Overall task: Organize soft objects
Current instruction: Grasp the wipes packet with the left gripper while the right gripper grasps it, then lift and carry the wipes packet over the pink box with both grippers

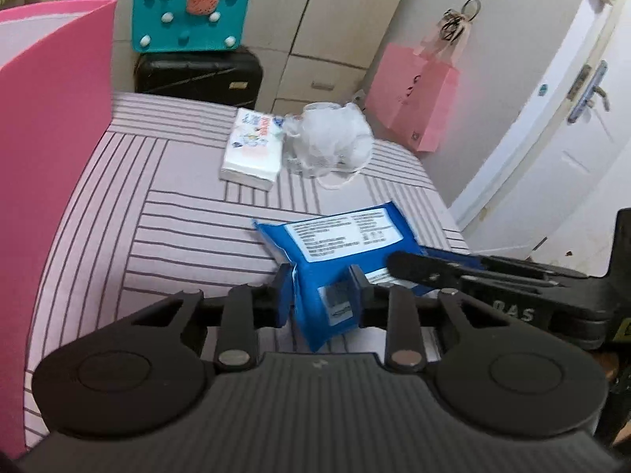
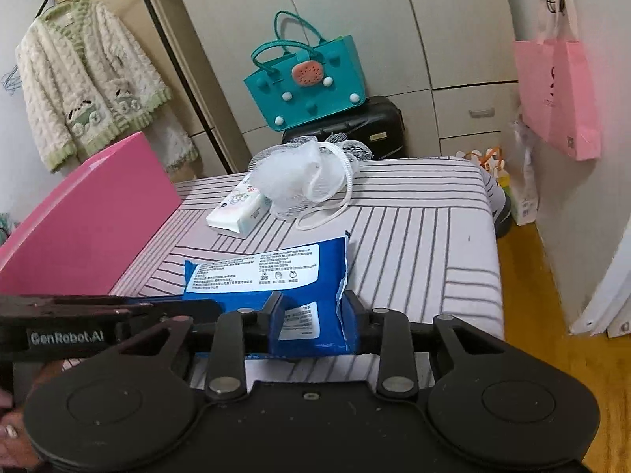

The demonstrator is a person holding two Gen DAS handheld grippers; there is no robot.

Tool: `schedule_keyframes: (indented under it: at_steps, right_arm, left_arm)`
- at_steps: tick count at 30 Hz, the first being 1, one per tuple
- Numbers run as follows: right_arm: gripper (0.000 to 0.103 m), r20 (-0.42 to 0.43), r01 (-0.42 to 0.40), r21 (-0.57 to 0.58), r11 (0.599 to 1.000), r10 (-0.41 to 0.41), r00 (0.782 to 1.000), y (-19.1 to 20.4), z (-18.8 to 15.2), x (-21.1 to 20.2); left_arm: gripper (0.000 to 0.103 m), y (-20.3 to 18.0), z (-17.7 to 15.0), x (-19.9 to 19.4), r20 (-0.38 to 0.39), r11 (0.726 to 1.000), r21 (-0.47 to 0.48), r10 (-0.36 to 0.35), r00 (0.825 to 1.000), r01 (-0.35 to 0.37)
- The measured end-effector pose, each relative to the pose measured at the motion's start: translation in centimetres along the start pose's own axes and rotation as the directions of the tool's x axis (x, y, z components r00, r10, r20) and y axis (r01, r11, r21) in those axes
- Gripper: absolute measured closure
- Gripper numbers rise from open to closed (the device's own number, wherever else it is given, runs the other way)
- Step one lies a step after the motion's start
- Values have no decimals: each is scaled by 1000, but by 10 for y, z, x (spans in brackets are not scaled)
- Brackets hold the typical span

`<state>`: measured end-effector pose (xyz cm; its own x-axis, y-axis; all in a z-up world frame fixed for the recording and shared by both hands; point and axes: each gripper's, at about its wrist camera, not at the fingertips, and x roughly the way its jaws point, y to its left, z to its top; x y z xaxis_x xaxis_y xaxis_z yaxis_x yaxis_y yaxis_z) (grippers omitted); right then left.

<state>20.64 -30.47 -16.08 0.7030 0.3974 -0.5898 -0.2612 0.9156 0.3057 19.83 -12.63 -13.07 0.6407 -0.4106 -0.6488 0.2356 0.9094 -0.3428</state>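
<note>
A blue wipes pack (image 1: 335, 248) with a white label lies over the near edge of the striped bed (image 1: 177, 205). My left gripper (image 1: 321, 285) is shut on its near end. My right gripper (image 2: 311, 315) is shut on the same blue pack (image 2: 268, 272) from the other side; it shows at the right of the left wrist view. A white tissue pack (image 1: 252, 149) and a white mesh bath pouf (image 1: 335, 134) with a cord lie further back on the bed. They also show in the right wrist view: the tissue pack (image 2: 236, 209), the pouf (image 2: 303, 177).
A pink box (image 1: 51, 149) stands at the bed's left edge (image 2: 90, 213). A teal bag (image 1: 189, 12) sits on a black suitcase (image 1: 197, 75) behind the bed. A pink paper bag (image 2: 556, 94) hangs on the wall at the right. A door (image 1: 552, 126) is on the right.
</note>
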Motion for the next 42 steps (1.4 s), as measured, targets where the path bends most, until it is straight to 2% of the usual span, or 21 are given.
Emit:
schedule_keyframes:
  at_steps: [8, 13, 17, 23, 32, 37, 42]
  right_arm:
    - [64, 13, 25, 49, 998, -26, 1000, 17, -18, -16]
    - [57, 22, 36, 88, 996, -38, 999, 33, -38, -33]
    - [55, 11, 21, 89, 996, -22, 1000, 45, -47, -40]
    - [49, -27, -24, 60, 998, 26, 999, 62, -55, -54]
    - [43, -57, -91, -22, 996, 90, 994, 93, -61, -79]
    - [42, -76, -109, -61, 992, 105, 992, 109, -66, -93]
    - [41, -106, -127, -98, 987, 116, 988, 125, -69, -102]
  left_arm:
    - [75, -5, -12, -15, 31, 999, 48, -24, 999, 23]
    - [75, -4, -18, -29, -21, 996, 65, -54, 998, 55]
    - [75, -4, -25, -42, -38, 994, 96, -43, 998, 46]
    - [73, 1, -32, -66, -79, 992, 110, -50, 996, 59]
    - [71, 8, -39, -106, -71, 985, 156, -62, 996, 73]
    - [71, 7, -44, -126, -82, 976, 204, -53, 995, 69]
    - [71, 13, -49, -140, -98, 975, 210, -51, 994, 71]
